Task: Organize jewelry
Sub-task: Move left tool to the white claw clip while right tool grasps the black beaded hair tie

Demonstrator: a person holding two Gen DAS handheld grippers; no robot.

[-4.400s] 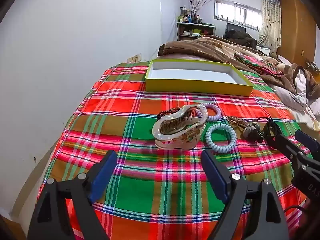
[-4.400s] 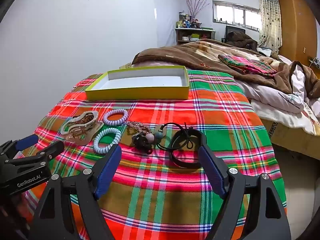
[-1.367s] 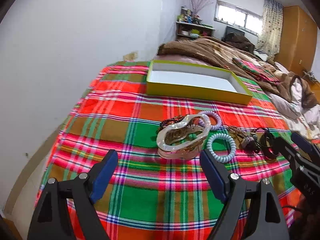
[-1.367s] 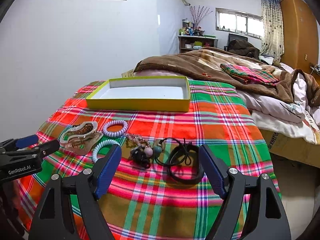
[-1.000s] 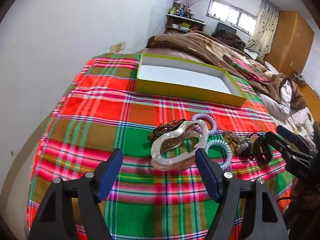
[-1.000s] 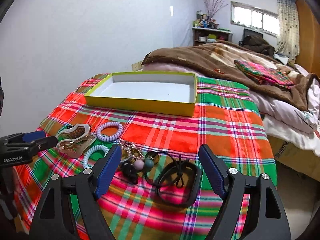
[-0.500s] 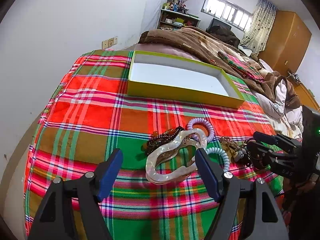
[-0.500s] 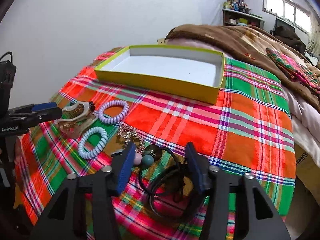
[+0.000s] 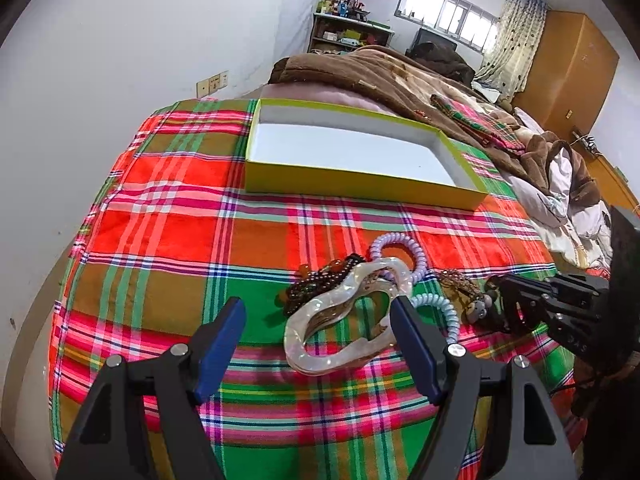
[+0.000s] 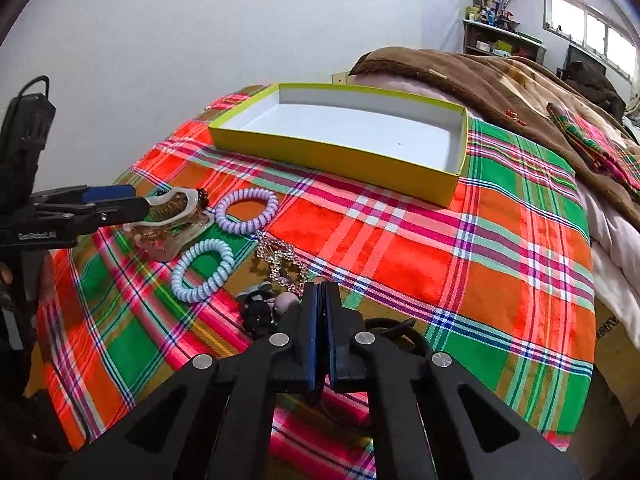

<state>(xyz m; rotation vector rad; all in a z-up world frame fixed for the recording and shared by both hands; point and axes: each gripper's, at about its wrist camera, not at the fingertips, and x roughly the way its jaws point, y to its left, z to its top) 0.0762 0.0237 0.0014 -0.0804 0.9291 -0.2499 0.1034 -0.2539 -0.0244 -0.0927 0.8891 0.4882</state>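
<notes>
Right tool [image 10: 320, 300] had gone from wide open a second earlier to pressed together, its blue pads meeting over the black hair ties [image 10: 394, 330] and the bobble ties [image 10: 276, 304] at the near end of the row. A dark strand seemed to run between the pads, but the tool's own body hid the contact, so whether it truly had hold of anything could not be told. Left tool [image 9: 316, 322] had meanwhile come forward with its fingers spread wide, and now straddled the pearly hair claw [image 9: 344, 320], the right pad just touching the claw's edge and the left pad well clear of it; it gripped nothing yet.

Around the claw lay the dark beaded bracelet [image 9: 320, 284], partly under it, then the lilac coil tie [image 10: 246, 210], the pale blue coil tie [image 10: 202, 264] and the sparkly chain piece [image 10: 282, 262], all loose on the plaid blanket [image 10: 400, 248] of the bed. Beyond them stood the yellow box [image 10: 332, 152], its white floor bare.

Judging by this, sorting had only begun: nothing was in the box, and both tools had just committed to a first piece each. The tangled ties looked likely to drag their neighbours along if lifted together.
</notes>
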